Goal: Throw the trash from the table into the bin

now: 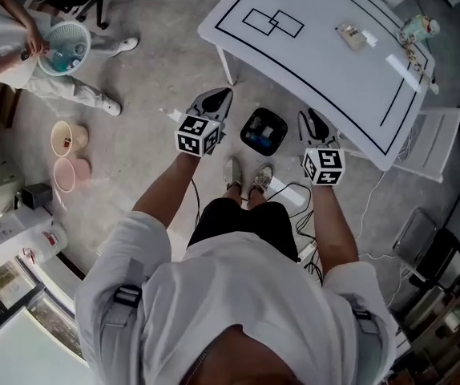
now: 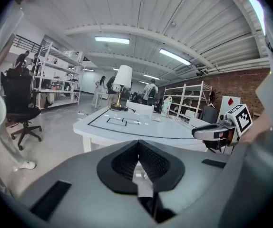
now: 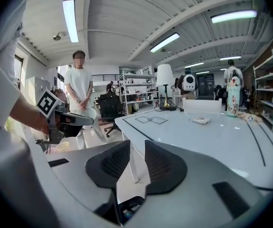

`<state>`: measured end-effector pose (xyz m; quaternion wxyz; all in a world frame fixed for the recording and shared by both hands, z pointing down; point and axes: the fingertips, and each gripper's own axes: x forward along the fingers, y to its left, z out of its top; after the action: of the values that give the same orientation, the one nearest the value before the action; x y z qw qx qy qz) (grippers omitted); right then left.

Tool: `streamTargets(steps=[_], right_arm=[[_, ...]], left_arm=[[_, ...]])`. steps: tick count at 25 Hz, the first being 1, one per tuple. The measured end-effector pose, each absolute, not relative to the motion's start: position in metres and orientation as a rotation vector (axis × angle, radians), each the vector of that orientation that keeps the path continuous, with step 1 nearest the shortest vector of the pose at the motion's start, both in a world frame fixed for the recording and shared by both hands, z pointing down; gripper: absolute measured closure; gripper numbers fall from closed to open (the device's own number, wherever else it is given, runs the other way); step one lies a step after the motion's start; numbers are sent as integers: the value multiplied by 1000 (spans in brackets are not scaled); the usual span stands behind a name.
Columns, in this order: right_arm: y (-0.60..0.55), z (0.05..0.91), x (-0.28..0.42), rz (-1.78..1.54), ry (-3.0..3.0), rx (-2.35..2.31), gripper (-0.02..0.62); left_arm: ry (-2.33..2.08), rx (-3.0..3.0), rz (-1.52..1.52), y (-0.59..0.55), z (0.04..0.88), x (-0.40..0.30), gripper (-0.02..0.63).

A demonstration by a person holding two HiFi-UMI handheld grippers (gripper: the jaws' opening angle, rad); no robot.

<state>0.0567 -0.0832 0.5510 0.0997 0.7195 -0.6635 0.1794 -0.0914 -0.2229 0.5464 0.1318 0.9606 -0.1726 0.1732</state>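
Left gripper point(image 2: 138, 148): jaws pressed together.
Right gripper point(image 3: 136, 151): jaws slightly apart, nothing between them.
Trash point(image 1: 350, 36): crumpled wrapper lying on the table.
Bin point(image 1: 264, 131): black, on the floor by the person's feet, something bluish inside.
Table point(image 1: 318, 62): white, black-lined.
Room: concrete floor, pink bucket point(image 1: 72, 175) well off to the left.

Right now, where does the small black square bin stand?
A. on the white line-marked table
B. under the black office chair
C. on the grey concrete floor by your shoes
C: the black bin stands on the concrete floor just ahead of the shoes, off the white table.
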Motion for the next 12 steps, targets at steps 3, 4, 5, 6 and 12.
streamTargets(steps=[3, 4, 5, 6, 12], right_arm=[[-76, 515, 66, 476, -1944, 2171, 505], [-75, 503, 69, 455, -1940, 2183, 506], [-73, 492, 72, 431, -1937, 2195, 506], [-72, 481, 74, 407, -1934, 2207, 508], [-70, 430, 85, 280, -1923, 2264, 508]], left_arm=[[-494, 2817, 456, -222, 513, -88, 595], [-494, 2827, 439, -223, 502, -87, 595], [-494, 2838, 422, -223, 491, -87, 595], [-493, 2851, 405, -223, 481, -86, 595], [-476, 2926, 301, -224, 429, -81, 595]])
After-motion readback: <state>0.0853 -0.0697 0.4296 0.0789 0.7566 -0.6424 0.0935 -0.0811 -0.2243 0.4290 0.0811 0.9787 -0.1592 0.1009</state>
